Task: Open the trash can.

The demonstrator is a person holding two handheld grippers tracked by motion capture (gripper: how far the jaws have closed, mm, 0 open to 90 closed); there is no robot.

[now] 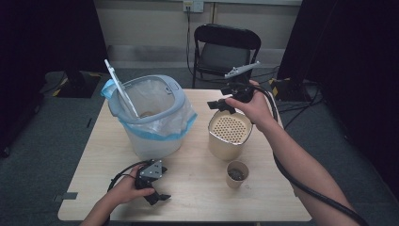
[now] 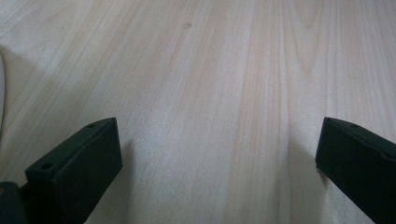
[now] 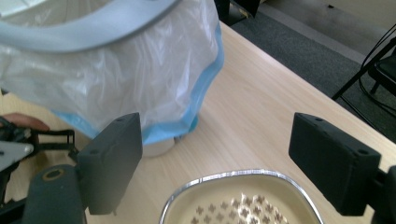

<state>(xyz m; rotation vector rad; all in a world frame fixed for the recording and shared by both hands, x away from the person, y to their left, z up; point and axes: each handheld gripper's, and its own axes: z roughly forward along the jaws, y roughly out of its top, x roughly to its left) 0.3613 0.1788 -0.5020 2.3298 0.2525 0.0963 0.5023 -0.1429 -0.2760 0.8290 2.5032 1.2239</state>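
A small bin (image 1: 150, 113) with a grey rim and a clear, blue-edged bag stands at the table's back left; its lid (image 1: 118, 87) is tipped up. Right of it stands a beige container (image 1: 228, 136) with a perforated insert and a metal rim (image 3: 243, 176). A little paper cup (image 1: 236, 174) with dark contents sits in front of it. My right gripper (image 1: 217, 106) hovers open over the container's far edge, nothing between its jaws. My left gripper (image 1: 157, 197) rests open near the table's front edge, with bare wood (image 2: 219, 116) between its jaws.
The bagged bin (image 3: 116, 79) looms close on the left of the right gripper view. A black folding chair (image 1: 226, 47) stands behind the wooden table (image 1: 197, 197). Cables (image 1: 301, 101) lie on the grey floor at the right.
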